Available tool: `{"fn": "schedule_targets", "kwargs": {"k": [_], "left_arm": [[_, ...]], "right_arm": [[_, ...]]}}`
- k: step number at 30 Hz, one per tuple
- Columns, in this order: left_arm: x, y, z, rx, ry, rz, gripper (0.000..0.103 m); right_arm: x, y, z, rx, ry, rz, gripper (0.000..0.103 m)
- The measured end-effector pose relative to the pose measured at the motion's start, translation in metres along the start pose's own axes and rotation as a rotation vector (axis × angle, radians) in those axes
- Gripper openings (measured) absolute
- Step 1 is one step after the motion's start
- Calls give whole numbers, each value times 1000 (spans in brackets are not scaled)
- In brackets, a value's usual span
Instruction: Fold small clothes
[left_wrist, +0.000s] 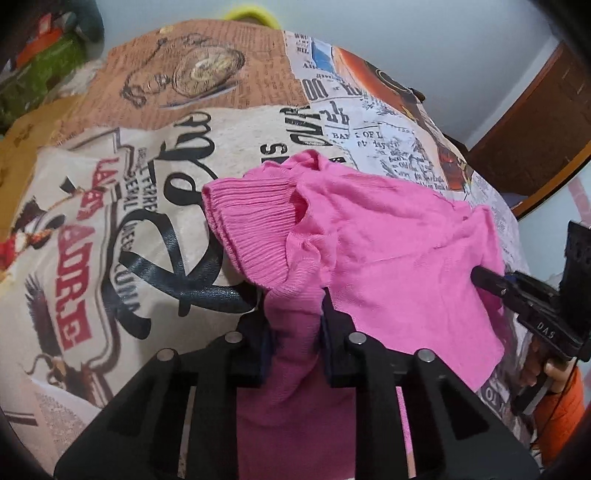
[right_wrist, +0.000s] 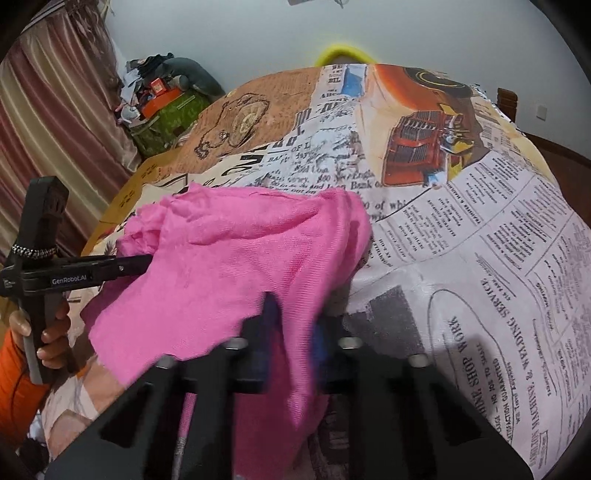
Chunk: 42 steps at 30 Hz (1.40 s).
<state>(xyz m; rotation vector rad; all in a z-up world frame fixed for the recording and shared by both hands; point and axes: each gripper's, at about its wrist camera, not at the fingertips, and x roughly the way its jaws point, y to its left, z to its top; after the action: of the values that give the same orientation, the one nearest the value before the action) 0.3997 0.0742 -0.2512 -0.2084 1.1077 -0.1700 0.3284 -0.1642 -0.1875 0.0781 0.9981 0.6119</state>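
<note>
So, folding has barely started: the pink sweater (left_wrist: 388, 236) lies rumpled on the newspaper-print bed cover (left_wrist: 110, 206), no neat fold yet. Left tongs (left_wrist: 293, 317) and right tongs (right_wrist: 291, 325) are each clamped on its near edge.

My left gripper (left_wrist: 293, 328) is matte black plastic, with two angular fingers and round silver screw heads along the knuckles. Blue pads line the inner faces. Seen from the other side, its body carries a white "GenRobot.AI" label and a black-and-white braided cord wrapped round the upright post. My right gripper (right_wrist: 291, 332) is the same build, lettered "DAS" on its side. My sleeves (right_wrist: 14, 387) are orange.
</note>
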Motion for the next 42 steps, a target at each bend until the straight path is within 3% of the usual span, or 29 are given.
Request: {"fn": "schedule_targets", "kwargs": {"k": [13, 23, 31, 42], "left_arm": [[-110, -8, -8, 77, -232, 53, 19], [-173, 34, -29, 41, -319, 99, 19], [-168, 80, -46, -9, -255, 117, 19], [-83, 137, -40, -108, -81, 115, 20]], "right_arm": [[-60, 55, 25, -84, -135, 17, 8], [-71, 113, 36, -156, -185, 62, 8], [-41, 145, 29, -170, -138, 114, 8], [34, 141, 32, -149, 4, 82, 8]]}}
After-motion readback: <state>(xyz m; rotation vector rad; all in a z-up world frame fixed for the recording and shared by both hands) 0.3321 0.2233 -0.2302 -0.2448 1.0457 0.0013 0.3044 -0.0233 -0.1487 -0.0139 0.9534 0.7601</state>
